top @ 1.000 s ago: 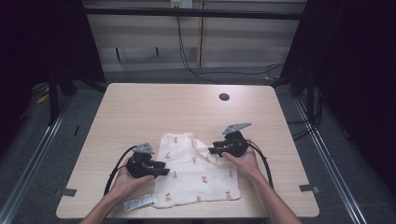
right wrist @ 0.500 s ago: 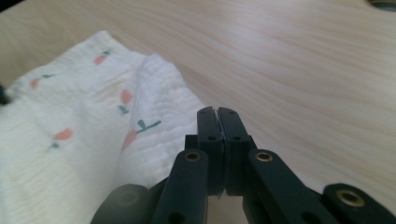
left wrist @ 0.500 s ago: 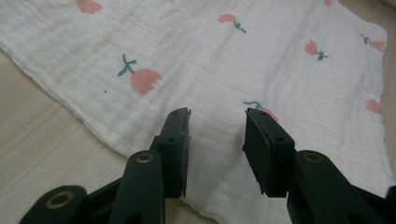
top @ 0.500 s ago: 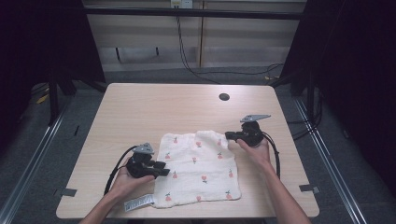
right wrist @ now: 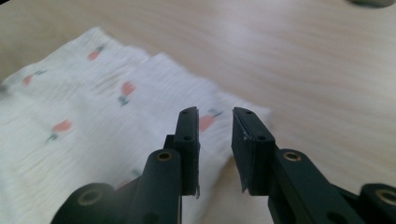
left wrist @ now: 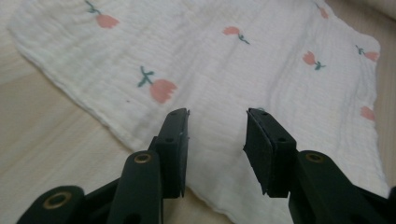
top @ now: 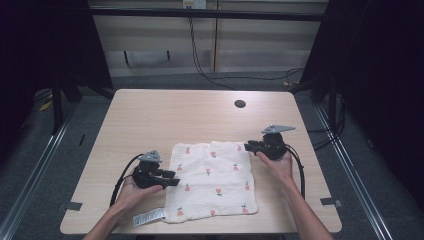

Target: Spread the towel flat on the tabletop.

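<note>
A white cloth point(top: 212, 182) printed with pink tulips lies spread flat on the wooden table point(top: 150, 115). My left gripper point(top: 174, 179) rests at the cloth's left edge. Its jaws stand open just over the fabric point(left wrist: 261, 60), and the left gripper point(left wrist: 217, 116) pinches nothing. My right gripper point(top: 247, 146) sits at the cloth's far right corner point(right wrist: 219, 100). Its jaws have just been opening. The right gripper point(right wrist: 215, 112) now stands open with nothing between its pads.
A white label point(top: 148, 217) sticks out at the cloth's near left corner. A dark round cable hole point(top: 240, 103) sits in the far part of the table. Black cables trail from both grippers toward the near edge.
The right gripper carried a folded-over corner of the cloth out to the right, so the cloth now lies flat, and then let go. The left gripper stayed put.
</note>
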`<state>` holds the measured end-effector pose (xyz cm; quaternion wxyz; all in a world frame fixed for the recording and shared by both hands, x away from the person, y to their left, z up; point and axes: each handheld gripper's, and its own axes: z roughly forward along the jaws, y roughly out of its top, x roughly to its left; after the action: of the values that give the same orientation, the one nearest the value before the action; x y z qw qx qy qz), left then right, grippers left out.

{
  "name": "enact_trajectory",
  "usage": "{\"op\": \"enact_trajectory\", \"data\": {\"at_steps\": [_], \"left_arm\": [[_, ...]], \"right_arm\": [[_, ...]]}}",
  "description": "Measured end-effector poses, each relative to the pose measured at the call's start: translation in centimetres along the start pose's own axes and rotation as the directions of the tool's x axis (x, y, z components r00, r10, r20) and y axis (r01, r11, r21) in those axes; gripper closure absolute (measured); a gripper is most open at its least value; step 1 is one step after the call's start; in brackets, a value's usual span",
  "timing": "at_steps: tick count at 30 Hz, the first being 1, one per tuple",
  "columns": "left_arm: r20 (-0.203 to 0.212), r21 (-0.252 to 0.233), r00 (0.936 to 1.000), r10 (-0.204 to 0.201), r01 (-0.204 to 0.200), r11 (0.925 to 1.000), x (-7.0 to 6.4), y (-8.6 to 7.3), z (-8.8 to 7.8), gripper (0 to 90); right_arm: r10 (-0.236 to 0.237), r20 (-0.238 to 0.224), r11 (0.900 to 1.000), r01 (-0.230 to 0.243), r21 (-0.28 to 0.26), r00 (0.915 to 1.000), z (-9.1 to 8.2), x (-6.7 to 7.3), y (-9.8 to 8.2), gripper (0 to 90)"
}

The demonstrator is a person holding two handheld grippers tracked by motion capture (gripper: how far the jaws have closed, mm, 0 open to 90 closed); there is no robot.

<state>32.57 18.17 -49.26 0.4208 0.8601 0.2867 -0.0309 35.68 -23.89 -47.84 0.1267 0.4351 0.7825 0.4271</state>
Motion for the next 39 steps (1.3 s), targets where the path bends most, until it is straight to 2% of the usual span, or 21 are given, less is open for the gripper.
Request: {"op": "enact_trajectory", "data": {"at_steps": [3, 4, 6, 7, 8, 9, 11, 14, 15, 18, 22, 23, 27, 29, 30, 33, 34, 35, 36, 38, 39], "left_arm": [[-0.017, -0.015, 0.9996, -0.02, 0.02, 0.9997, 0.5, 0.1, -0.3, 58.7], [-0.017, -0.015, 0.9996, -0.02, 0.02, 0.9997, 0.5, 0.1, -0.3, 58.7], [-0.023, -0.008, 0.9996, -0.014, 0.013, 0.9999, 0.6, 0.2, -0.2, 58.7], [-0.026, -0.011, 0.9995, -0.016, 0.015, 0.9998, 0.7, 0.2, -0.1, 58.7], [-0.021, -0.008, 0.9995, -0.022, 0.022, 0.9997, 0.8, 0.3, 0.1, 58.7], [-0.019, 0.014, 0.9998, -0.011, 0.011, 0.9998, 0.8, 0.5, 0.5, 57.7], [-0.021, 0.019, 0.9998, -0.005, 0.006, 0.9998, 0.7, 0.7, 0.6, 56.2], [-0.028, 0.02, 0.9996, 0.0, 0.0, 0.9998, 0.4, 0.7, 1.0, 54.8], [-0.015, 0.035, 0.9998, 0.01, -0.01, 0.9993, 0.1, 0.7, 1.1, 54.5], [0.003, 0.054, 0.9995, 0.032, -0.032, 0.998, -0.4, 0.5, 1.5, 61.5], [0.007, 0.065, 0.9989, 0.047, -0.048, 0.9968, -0.9, 0.3, 1.7, 63.0], [0.01, 0.07, 0.9983, 0.058, -0.058, 0.9958, -1.3, 0.2, 1.7, 66.0], [0.039, 0.082, 0.9969, 0.068, -0.071, 0.9941, -2.1, -0.2, 1.4, 65.5], [0.047, 0.089, 0.9969, 0.063, -0.067, 0.9938, -2.3, -0.4, 1.3, 63.5], [0.054, 0.093, 0.9967, 0.061, -0.066, 0.9935, -2.7, -0.6, 1.1, 61.0], [0.046, 0.085, 0.997, 0.063, -0.067, 0.9942, -2.8, -0.8, 1.0, 60.9], [0.039, 0.087, 0.9972, 0.063, -0.066, 0.994, -2.7, -0.8, 1.0, 60.9], [0.015, 0.076, 0.9986, 0.05, -0.051, 0.9958, -2.3, -0.7, 0.9, 60.9], [0.013, 0.072, 0.999, 0.042, -0.043, 0.9965, -2.0, -0.6, 0.9, 60.7], [0.003, 0.065, 0.9993, 0.036, -0.036, 0.9972, -1.8, -0.5, 0.9, 58.8], [-0.004, 0.054, 0.9998, 0.02, -0.02, 0.9983, -1.3, -0.2, 0.6, 58.9]], "right_arm": [[-0.028, -0.044, 0.998, 0.03, 0.056, 0.9987, 0.0, 1.1, -0.8, 72.4], [-0.032, -0.071, 0.997, 0.037, 0.064, 0.997, -0.1, 1.5, -1.2, 73.8], [-0.047, -0.079, 0.996, 0.052, 0.068, 0.9958, -0.2, 1.9, -1.4, 75.3], [-0.064, -0.125, 0.993, 0.076, 0.09, 0.9901, -0.1, 2.6, -1.9, 79.3], [-0.064, -0.125, 0.993, 0.076, 0.09, 0.9901, -0.1, 2.6, -1.9, 79.3], [-0.092, -0.117, 0.984, 0.108, 0.141, 0.9888, 0.4, 3.2, -2.4, 76.2], [-0.102, -0.099, 0.979, 0.118, 0.168, 0.9898, 0.8, 3.4, -2.9, 72.6], [-0.093, -0.105, 0.979, 0.11, 0.169, 0.9901, 0.6, 3.3, -3.1, 70.1], [-0.077, -0.117, 0.981, 0.097, 0.167, 0.9901, 0.2, 3.3, -3.4, 70.6], [-0.072, -0.124, 0.983, 0.091, 0.162, 0.9897, -0.7, 3.5, -4.3, 76.5], [-0.065, -0.131, 0.982, 0.086, 0.166, 0.9893, -1.6, 3.7, -5.0, 80.9], [-0.076, -0.122, 0.98, 0.097, 0.175, 0.9896, -2.2, 4.0, -5.4, 83.2], [-0.069, -0.133, 0.98, 0.092, 0.174, 0.9888, -2.8, 4.4, -5.9, 81.9], [-0.073, -0.136, 0.98, 0.097, 0.174, 0.988, -2.9, 4.5, -6.0, 81.3], [-0.078, -0.131, 0.98, 0.1, 0.174, 0.9884, -3.0, 4.6, -6.0, 76.8], [-0.091, -0.103, 0.981, 0.107, 0.159, 0.9905, -2.7, 4.7, -5.9, 74.0], [-0.091, -0.096, 0.982, 0.106, 0.16, 0.9912, -2.6, 4.8, -5.8, 73.5], [-0.094, -0.068, 0.982, 0.104, 0.158, 0.9932, -2.3, 4.8, -5.6, 71.2], [-0.092, -0.081, 0.983, 0.104, 0.154, 0.9924, -2.2, 4.7, -5.5, 69.9], [-0.09, -0.078, 0.983, 0.101, 0.153, 0.9929, -2.3, 4.7, -5.3, 67.7], [-0.076, -0.08, 0.986, 0.087, 0.145, 0.9939, -2.6, 4.6, -5.2, 67.7]]}}
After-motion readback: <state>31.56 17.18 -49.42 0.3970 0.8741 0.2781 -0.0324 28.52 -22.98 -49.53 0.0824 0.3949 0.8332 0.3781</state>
